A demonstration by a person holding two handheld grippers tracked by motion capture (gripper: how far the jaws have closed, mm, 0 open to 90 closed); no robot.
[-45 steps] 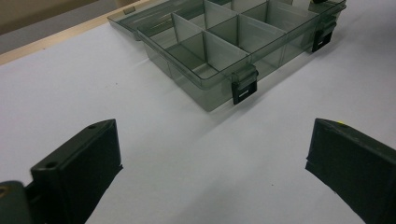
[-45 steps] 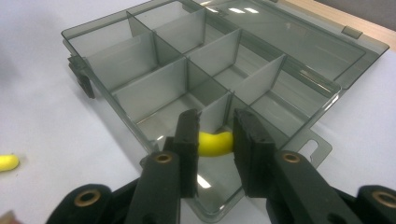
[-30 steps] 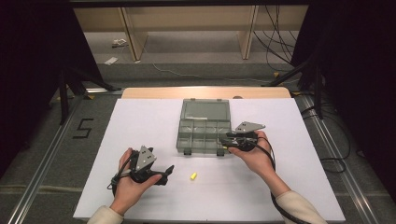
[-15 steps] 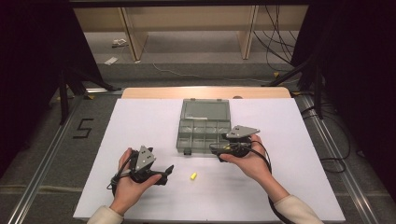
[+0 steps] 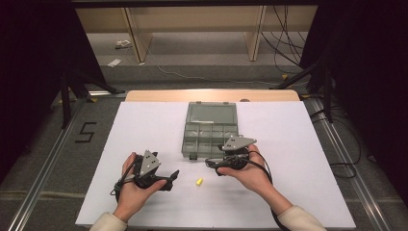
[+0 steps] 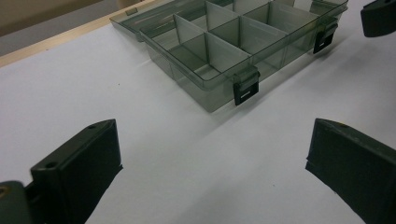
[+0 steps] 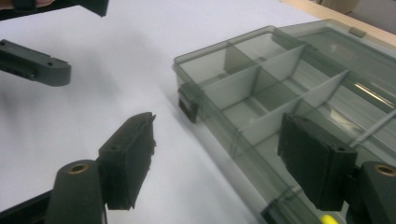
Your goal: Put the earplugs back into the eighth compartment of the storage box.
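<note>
My left gripper sits low over the white table at the near left, cradled in my left hand, and in its own view the two black jaws stand spread wide with nothing but bare table surface between them; they hold nothing. Its jaws point to the right across the table, toward the small yellow piece, which lies on the table between my two grippers, just in front of the box's near edge and apart from both. I read that piece as slightly longer than wide, its long axis slanted a little from the table's near edge, but it is too small for me to tell which end leads. Next comes the grey compartment box, lid thrown back toward the far side, its long axis running away from me, latches facing me. My right gripper, held in my right hand, hovers at the box's near right corner with jaws parted wide and empty, pointing left; in its own view one jaw hangs over the box's front compartments and the other over the table.
</note>
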